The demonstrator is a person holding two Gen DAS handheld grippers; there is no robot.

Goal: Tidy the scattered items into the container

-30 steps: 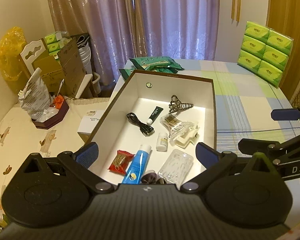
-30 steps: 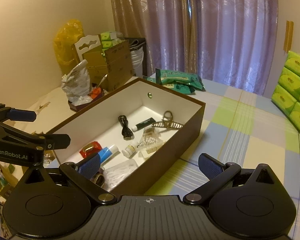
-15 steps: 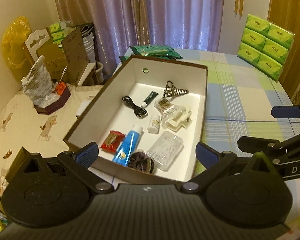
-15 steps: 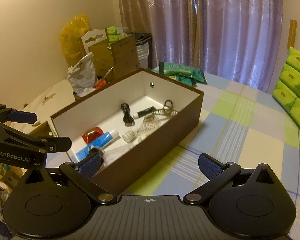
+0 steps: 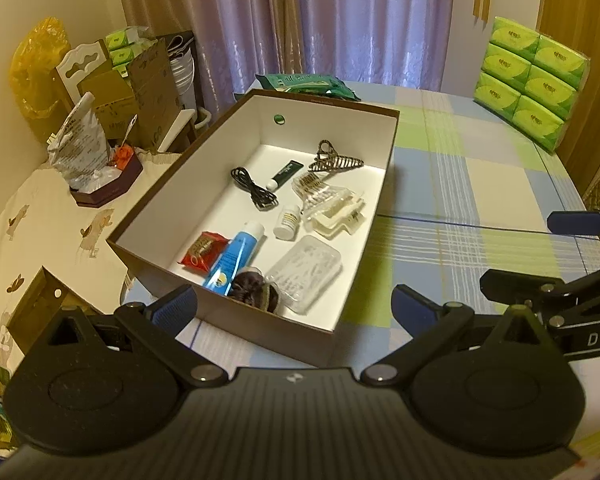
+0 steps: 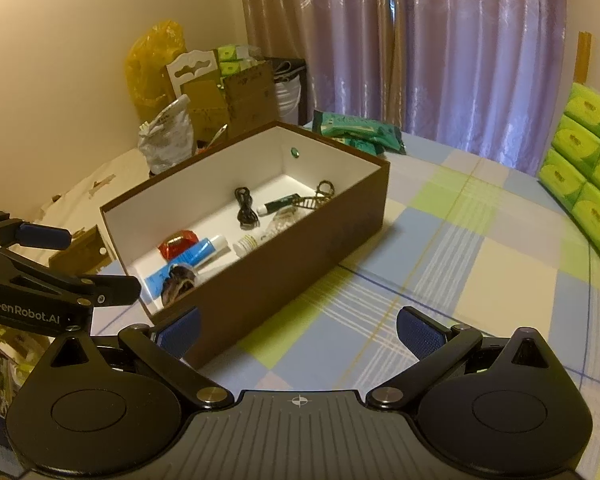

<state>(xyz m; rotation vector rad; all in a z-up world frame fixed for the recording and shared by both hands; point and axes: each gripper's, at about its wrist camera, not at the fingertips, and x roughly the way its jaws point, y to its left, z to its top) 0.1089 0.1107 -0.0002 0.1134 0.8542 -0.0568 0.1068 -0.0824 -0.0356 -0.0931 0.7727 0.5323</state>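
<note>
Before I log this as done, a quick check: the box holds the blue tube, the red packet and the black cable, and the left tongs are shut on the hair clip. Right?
Not quite. The left tongs are open and hold nothing; the left wrist view shows the hair clip lying inside the box. The blue tube, red packet and black cable are in the box, as you said.

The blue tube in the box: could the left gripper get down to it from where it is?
Probably yes. The box is open-topped, the left gripper is open and empty just outside its near wall, and nothing lies on the blue tube.
</note>
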